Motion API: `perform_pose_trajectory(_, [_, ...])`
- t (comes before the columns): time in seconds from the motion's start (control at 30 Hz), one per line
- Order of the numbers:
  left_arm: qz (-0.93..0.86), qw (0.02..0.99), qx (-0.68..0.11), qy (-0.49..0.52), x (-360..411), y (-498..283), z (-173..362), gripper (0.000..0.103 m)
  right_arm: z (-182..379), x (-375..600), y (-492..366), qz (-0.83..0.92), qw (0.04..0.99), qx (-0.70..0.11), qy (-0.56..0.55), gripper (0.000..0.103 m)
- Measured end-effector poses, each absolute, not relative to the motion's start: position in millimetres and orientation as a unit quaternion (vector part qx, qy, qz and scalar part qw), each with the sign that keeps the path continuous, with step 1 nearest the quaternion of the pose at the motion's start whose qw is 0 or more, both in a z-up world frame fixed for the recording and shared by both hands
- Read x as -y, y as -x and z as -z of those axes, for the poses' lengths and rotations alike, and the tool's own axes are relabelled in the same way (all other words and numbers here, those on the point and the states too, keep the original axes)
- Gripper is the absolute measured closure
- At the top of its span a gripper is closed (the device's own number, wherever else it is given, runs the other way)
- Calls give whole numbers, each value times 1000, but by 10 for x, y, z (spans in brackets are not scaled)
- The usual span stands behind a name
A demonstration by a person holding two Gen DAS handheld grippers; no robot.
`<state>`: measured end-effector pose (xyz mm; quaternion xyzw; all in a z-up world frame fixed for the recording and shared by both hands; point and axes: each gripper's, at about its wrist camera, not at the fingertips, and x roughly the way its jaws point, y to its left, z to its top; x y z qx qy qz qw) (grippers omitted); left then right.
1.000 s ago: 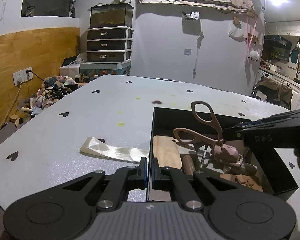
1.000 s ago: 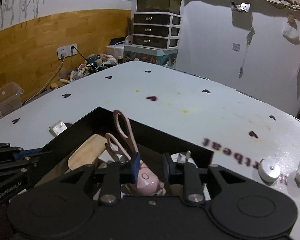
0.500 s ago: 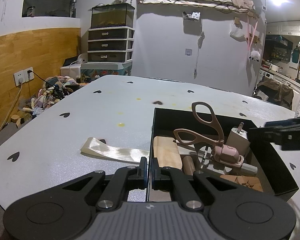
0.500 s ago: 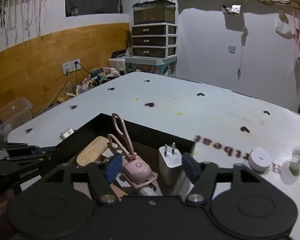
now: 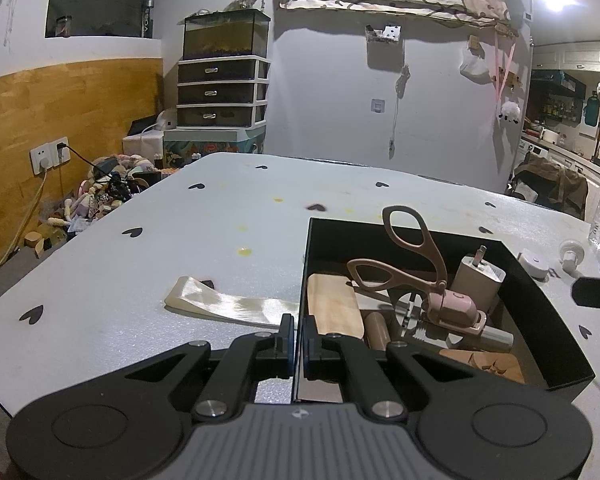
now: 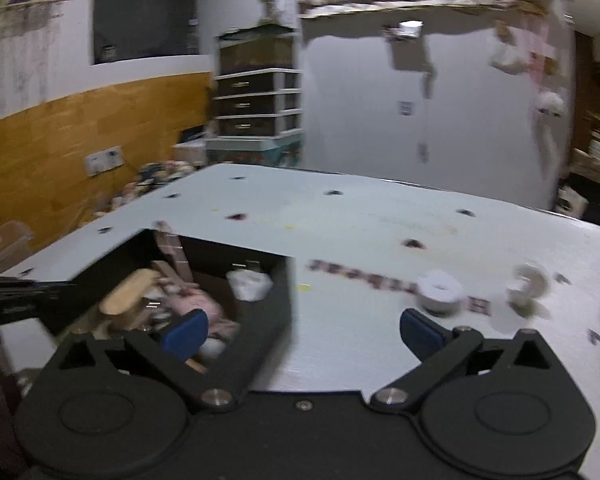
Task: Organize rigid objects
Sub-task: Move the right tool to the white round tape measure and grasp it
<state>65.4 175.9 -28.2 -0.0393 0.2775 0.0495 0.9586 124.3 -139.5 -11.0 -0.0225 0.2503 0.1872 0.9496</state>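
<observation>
Nearest in the left wrist view, we see the left gripper with its fingers pressed together on the near-left wall of the black box; we read that as a pinch that steadies the box, though the wall itself is thin and hard to make out between the pads.

In the right wrist view the right gripper has its jaws opening, blue pads spread wide with nothing between them, one pad over the box corner, the other over bare table.

Inside the box, at about 1 o'clock from the left gripper, lie a wooden paddle, a pink eyelash curler with its handles sticking up, and a white plug adapter standing just beside it.

Outside the box, at 1 o'clock from the right gripper, a round white tape measure sits near, and a white knob beyond it at 2 o'clock. A satin ribbon strip lies at 11 o'clock from the left gripper.

We judge the step is fetching the next loose item, likely the tape measure. To do it well: keep the jaws wide, centre over it, come down level, close across its round sides, and keep the left pinch firm.
</observation>
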Motion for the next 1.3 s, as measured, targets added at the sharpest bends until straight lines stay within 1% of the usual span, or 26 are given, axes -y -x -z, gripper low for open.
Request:
perform_pose_trajectory(0.2, [-51, 959, -277, 39, -1784, -662, 276, 100, 284, 1713, -1490, -110, 961, -252, 30, 0])
perform_pose_trajectory(0.37, [-54, 959, -276, 38, -1810, -672, 267, 100, 474, 1949, -1839, -69, 955, -287, 22, 0])
perform_pose_trajectory(0.43, [-54, 959, -277, 37, -1823, -678, 265, 100, 551, 2011, -2005, -70, 953, -296, 11, 7])
perform_pose_trajectory(0.47, [-54, 959, -277, 37, -1823, -678, 266, 100, 586, 2011, -2083, -69, 951, -301, 12, 13])
perform_pose_trajectory(0.6, [-53, 959, -276, 38, -1809, -670, 268, 100, 708, 1958, -2365, -64, 946, -318, 17, 22])
perform_pose_trajectory(0.77, [-54, 959, -277, 33, -1791, -642, 273, 100, 761, 1752, -2565, -81, 944, -318, 22, 24])
perform_pose_trajectory(0.9, [-53, 958, -280, 30, -1819, -610, 297, 100, 783, 1631, -2704, -69, 948, -310, 29, 30])
perform_pose_trajectory(1.03, [-50, 959, -277, 32, -1833, -554, 292, 100, 791, 1612, -2799, -61, 949, -310, 23, 32])
perform_pose_trajectory(1.1, [-50, 959, -276, 31, -1825, -539, 291, 100, 791, 1618, -2836, -60, 949, -310, 17, 37])
perform_pose_trajectory(1.13, [-50, 959, -276, 30, -1813, -540, 294, 100, 790, 1623, -2848, -62, 949, -310, 14, 38])
perform_pose_trajectory(1.2, [-51, 959, -276, 31, -1811, -537, 297, 100, 788, 1622, -2854, -61, 949, -308, 13, 50])
perform_pose_trajectory(1.3, [-50, 959, -276, 31, -1814, -536, 297, 100, 787, 1609, -2851, -60, 950, -305, 16, 50])
